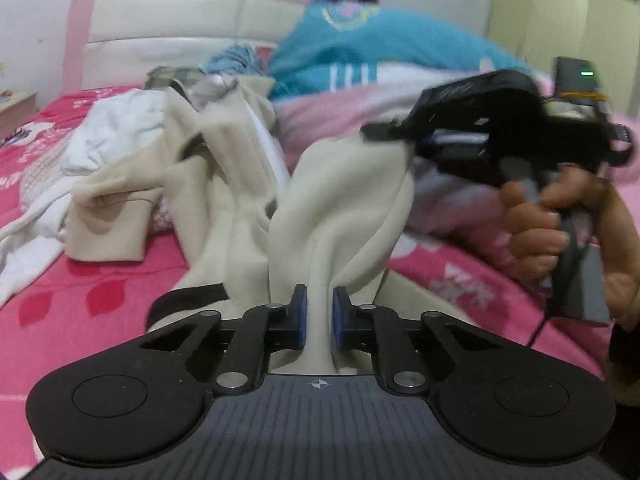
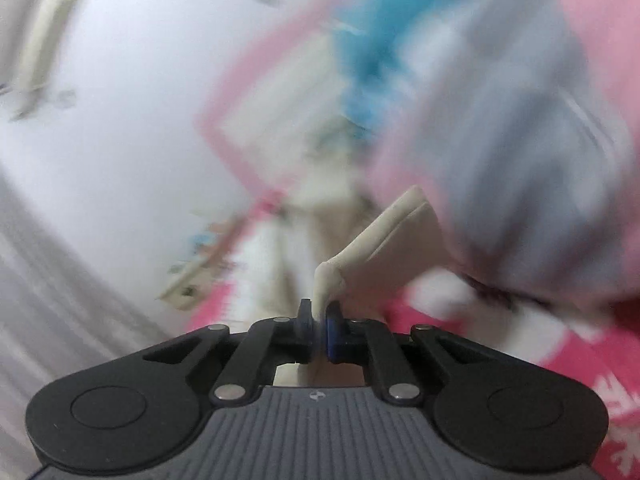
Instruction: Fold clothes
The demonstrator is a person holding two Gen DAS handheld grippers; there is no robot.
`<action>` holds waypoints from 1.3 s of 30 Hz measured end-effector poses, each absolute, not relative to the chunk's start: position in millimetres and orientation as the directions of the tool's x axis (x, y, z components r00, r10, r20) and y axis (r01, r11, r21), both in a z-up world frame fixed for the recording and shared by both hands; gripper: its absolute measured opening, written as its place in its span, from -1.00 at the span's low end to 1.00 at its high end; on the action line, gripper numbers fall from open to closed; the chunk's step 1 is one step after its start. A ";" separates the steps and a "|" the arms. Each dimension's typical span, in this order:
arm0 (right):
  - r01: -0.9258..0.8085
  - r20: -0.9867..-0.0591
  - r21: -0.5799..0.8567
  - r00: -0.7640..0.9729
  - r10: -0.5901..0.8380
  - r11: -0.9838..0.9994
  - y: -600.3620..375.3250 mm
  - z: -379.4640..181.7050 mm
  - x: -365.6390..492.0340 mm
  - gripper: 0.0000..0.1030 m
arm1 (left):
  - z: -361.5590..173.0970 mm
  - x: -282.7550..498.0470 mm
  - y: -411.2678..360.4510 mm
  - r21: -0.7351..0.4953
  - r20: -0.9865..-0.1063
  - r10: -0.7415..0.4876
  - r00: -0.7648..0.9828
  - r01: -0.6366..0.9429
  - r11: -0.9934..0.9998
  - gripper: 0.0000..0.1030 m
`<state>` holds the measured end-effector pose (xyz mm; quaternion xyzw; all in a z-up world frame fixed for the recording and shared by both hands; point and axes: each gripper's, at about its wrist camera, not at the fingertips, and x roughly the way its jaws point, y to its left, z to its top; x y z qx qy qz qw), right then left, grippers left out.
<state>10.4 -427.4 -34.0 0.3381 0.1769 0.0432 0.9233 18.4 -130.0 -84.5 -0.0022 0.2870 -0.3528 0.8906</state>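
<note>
A cream garment (image 1: 340, 208) with a dark trim band lies bunched on the pink bed. My left gripper (image 1: 320, 316) is shut on a raised fold of it, the cloth pinched between the blue pads. At the right of the left wrist view a hand holds my right gripper (image 1: 376, 130), whose tips clamp the garment's upper edge. The right wrist view is blurred, but my right gripper (image 2: 320, 330) is shut on a thin cream fold (image 2: 360, 252) that rises from between its pads.
White clothes (image 1: 108, 136) and more cream cloth are heaped at the left. A pile of blue and pink bedding (image 1: 360, 64) fills the back, against a pink and cream headboard (image 1: 168, 16). The pink patterned sheet (image 1: 80, 304) shows at front left. A pale wardrobe (image 1: 560, 16) stands at the right.
</note>
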 end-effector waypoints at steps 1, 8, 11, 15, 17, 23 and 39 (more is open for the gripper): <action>-0.024 -0.266 0.630 0.933 0.244 0.776 -414.8 -20.6 13.2 -0.84 | -80.5 16.3 -120.4 -0.226 -0.495 -0.628 0.601 0.609 0.760 -0.83; -0.488 -0.130 0.598 0.723 0.678 0.635 -271.8 45.6 75.9 -0.84 | -51.0 -12.6 0.9 -0.378 -0.439 -0.441 0.783 0.284 0.881 -0.84; -0.560 -0.162 0.585 0.627 0.762 0.586 -187.5 38.6 103.9 -0.77 | -53.6 -22.0 49.1 -0.397 -0.501 -0.294 0.814 0.086 0.914 -0.79; -0.521 -0.386 0.576 0.505 0.772 0.630 -90.9 -7.3 136.8 0.13 | -79.0 -31.0 93.8 -0.356 -0.677 -0.142 0.722 -0.152 0.922 -0.55; -0.480 -0.472 0.568 0.476 0.742 0.669 -81.7 -24.2 137.4 0.12 | -86.4 -40.7 108.3 -0.347 -0.720 -0.124 0.683 -0.200 0.916 -0.42; -0.324 -0.359 0.655 0.661 0.659 0.682 -220.2 -7.5 88.3 0.40 | -83.5 -55.6 123.7 -0.351 -0.697 -0.102 0.710 -0.215 0.911 -0.34; 0.242 -0.702 0.419 0.698 0.143 0.875 -374.4 -80.6 34.4 0.46 | -93.9 16.3 -104.0 -0.094 -0.656 -0.481 0.582 0.569 0.817 -0.14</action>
